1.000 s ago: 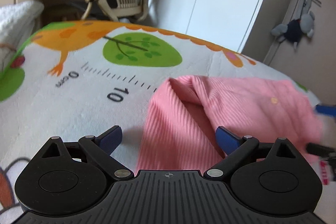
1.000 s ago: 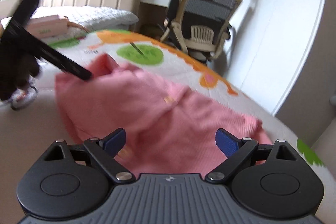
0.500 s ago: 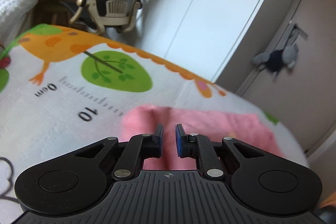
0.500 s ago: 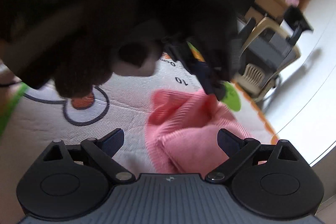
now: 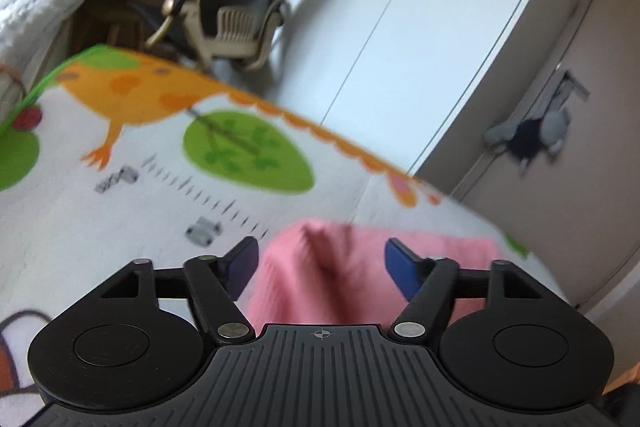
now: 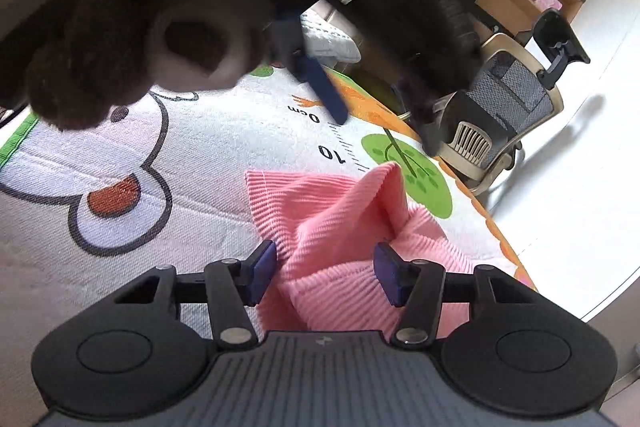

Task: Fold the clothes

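Two grippers, both spread, nothing pinched.

Right gripper (image 6: pixel 325 269): fingers apart w/ the pink ribbed garment (image 6: pixel 340 227) bunched between them, not clamped; probably lining up on the rumpled part for the next fold. Left gripper (image 5: pixel 320 261): fingers wide too, garment just ahead and between them. From the right view, left gripper hangs above and beyond the cloth, clear of it. Garment lies on the cartoon-print play mat (image 6: pixel 180 155), one corner peaked up. Office chair (image 5: pixel 240 11) past the mat's far edge.
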Available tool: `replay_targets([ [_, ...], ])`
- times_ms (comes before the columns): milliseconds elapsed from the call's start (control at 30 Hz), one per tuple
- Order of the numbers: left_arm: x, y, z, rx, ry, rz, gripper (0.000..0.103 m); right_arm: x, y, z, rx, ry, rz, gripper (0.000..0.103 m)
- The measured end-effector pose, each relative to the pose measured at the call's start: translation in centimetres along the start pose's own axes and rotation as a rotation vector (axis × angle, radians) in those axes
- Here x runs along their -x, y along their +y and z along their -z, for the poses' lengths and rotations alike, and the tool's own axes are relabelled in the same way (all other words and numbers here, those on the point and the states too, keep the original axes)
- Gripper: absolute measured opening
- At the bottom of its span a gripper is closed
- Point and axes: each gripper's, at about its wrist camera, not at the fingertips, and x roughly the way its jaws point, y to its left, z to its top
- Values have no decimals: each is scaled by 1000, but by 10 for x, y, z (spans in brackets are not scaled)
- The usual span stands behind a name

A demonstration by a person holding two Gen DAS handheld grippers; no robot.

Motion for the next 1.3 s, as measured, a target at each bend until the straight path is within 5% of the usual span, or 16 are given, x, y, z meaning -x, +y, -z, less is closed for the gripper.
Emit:
replay_targets([
  [67, -12, 2, 10, -12, 36, -10, 82, 4, -1, 3, -11, -1, -10, 54],
  [133, -24, 3, 21, -32, 57, -31, 77, 11, -1, 4, -21, -6, -16, 68],
  [200, -31, 3, 27, -58, 54, -65, 52, 22, -4, 6, -25, -21, -11, 80],
  [267, -31, 6, 26, -32, 60, -62, 7, 30, -3, 6, -21, -31, -6, 81],
  [367, -21, 13, 15, 134, 73, 60, 8, 28, 1, 0, -18, -41, 5, 82],
  [500, -9, -3, 7, 169, 62, 130, 8, 10, 9, -7, 12, -32, 30, 81],
  [567, -8, -10, 5, 173, 68, 147, 8, -1, 10, -6, 23, -19, 52, 76],
  [600, -8, -14, 4, 170, 69, 148, 8, -3, 8, -5, 23, -13, 67, 64],
  [633, -8, -17, 3, 163, 68, 146, 8, -5, 6, -5, 24, -7, 82, 34],
  [733, -2, -29, -4, 129, 28, 133, 16, -2, -12, 2, -13, -14, 93, 9],
  [833, 20, -41, -20, 109, -89, 109, 59, 17, -35, 13, -45, -64, 131, 5],
  [1033, 46, -68, -48, 45, -245, 52, 80, 73, -113, 48, -164, -134, 335, 4],
  [1167, 23, -87, -40, 12, -177, 63, 90, 96, -163, 102, -300, -55, 415, 4],
  [1300, -23, -108, -17, -19, -33, 104, 94, 89, -194, 162, -446, 96, 379, 4],
])
